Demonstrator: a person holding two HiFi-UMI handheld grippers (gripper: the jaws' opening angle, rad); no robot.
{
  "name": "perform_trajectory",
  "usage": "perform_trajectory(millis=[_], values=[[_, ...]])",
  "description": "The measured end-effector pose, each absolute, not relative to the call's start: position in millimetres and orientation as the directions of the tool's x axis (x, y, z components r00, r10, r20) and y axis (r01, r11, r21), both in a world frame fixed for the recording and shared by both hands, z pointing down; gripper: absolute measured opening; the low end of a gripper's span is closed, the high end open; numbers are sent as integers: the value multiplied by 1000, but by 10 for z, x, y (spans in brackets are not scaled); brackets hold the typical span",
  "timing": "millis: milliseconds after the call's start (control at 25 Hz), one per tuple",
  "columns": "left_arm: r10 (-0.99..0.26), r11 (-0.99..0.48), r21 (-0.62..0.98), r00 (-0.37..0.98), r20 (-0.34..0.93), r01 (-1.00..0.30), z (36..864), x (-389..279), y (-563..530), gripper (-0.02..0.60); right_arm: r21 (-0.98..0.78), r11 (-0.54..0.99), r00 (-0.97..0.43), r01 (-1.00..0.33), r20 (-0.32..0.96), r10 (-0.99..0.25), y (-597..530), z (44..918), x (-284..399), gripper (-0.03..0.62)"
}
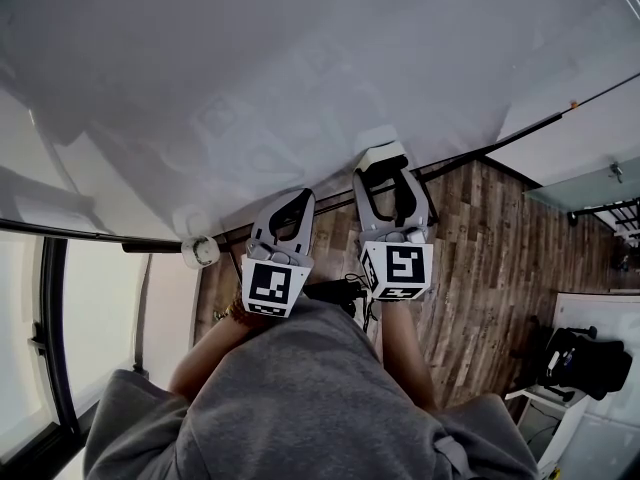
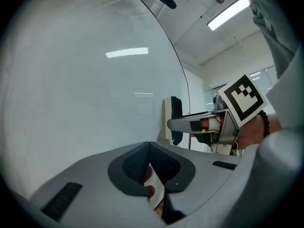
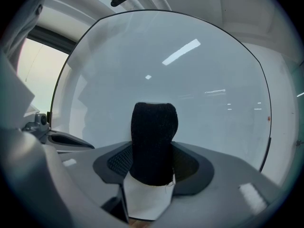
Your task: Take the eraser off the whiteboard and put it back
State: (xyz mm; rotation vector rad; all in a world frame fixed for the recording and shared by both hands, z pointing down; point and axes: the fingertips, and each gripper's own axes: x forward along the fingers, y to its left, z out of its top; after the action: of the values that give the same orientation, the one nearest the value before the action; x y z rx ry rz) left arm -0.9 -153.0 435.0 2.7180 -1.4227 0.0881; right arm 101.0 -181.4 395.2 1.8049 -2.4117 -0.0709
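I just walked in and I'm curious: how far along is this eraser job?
Done: the right gripper has its jaws shut on the eraser, right at the whiteboard. In hand: the eraser is either coming off or going back; the left gripper view shows it close against the board, but contact cannot be told. To do: leave it on the board and let go. The left gripper is shut and empty.

The floor [image 1: 480, 258] is made of brown wood planks. On the left side there is a big bright window [image 1: 20, 358] with a dark frame [image 1: 52, 348], and pale daylight comes in through it. Far off to the right stands a white desk [image 1: 548, 413] with something black [image 1: 585, 358] just beside it, too small to tell what. The ceiling [image 2: 199, 37] is white. One long light [image 2: 229, 12] shines up there. Below it is a plain white wall [image 2: 194, 87].
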Motion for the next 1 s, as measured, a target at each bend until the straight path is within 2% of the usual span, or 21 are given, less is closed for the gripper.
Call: perform_trajectory(millis=[1000], values=[[-783, -611, 31, 609, 126, -791, 4476, 123, -1309, 6, 86, 225, -216, -971, 100, -971, -1496, 4174, 1199, 249]])
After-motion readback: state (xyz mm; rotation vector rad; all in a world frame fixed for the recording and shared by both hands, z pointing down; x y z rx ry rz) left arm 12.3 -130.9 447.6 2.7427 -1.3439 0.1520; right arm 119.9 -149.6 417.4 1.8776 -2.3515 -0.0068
